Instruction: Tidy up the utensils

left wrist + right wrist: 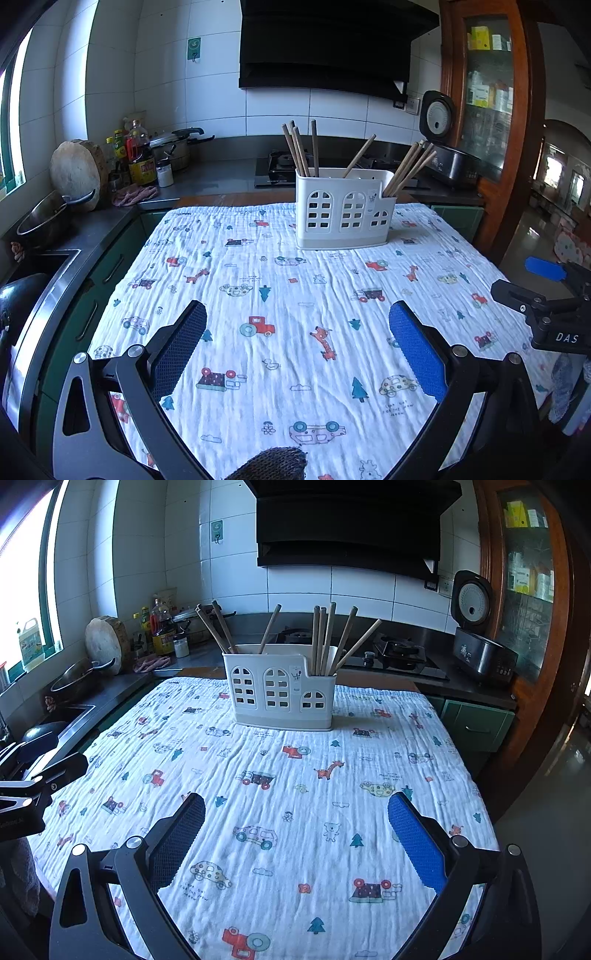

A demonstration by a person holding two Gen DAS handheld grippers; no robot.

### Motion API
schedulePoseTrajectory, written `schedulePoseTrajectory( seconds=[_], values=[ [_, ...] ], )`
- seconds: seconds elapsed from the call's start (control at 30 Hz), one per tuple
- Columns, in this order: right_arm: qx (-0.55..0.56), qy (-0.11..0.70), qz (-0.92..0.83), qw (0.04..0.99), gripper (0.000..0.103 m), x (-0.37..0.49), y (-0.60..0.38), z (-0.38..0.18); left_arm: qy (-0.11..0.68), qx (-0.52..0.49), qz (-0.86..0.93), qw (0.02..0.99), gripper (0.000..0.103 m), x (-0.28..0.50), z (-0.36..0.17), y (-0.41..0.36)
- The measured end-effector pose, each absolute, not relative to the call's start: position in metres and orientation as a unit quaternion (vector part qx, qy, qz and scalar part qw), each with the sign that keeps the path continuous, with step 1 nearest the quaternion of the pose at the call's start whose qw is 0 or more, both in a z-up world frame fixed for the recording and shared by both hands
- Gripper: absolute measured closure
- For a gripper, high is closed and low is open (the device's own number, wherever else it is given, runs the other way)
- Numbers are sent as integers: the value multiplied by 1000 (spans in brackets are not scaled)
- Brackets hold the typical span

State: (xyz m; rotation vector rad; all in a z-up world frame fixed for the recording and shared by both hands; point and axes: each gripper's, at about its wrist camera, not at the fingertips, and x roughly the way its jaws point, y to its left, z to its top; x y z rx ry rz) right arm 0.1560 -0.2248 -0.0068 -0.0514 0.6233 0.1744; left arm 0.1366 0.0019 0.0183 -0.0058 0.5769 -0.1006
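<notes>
Both the left gripper (297, 317) and right gripper (296, 808) hover wide apart, holding nothing. Wooden chopsticks (325, 638), perhaps ten, stand in the white utensil caddy (280, 688) on the printed cloth (295, 794).

White plastic utensil holder (282, 690) with arched cut-out windows, upright at the far end of my table. Brown chopsticks (327, 638) stand tilted in its compartments: about five at its right end, roughly three at left, one between.

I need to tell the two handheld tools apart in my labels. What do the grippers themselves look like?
Both look alike: black angular metal frames with silver round bolts, and two fingers faced with blue textured pads. The left gripper and right gripper match. Seen from the left view, the right one's body carries white "DAS" lettering. No cables show.
</notes>
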Motion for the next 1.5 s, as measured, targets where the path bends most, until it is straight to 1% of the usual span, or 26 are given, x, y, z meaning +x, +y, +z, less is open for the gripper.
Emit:
schedulePoseTrajectory(
  seconds=[1.5],
  values=[
    [-26, 307, 89, 947, 7, 156, -223, -5, 291, 1, -54, 955, 5, 138, 15, -1]
  ],
)
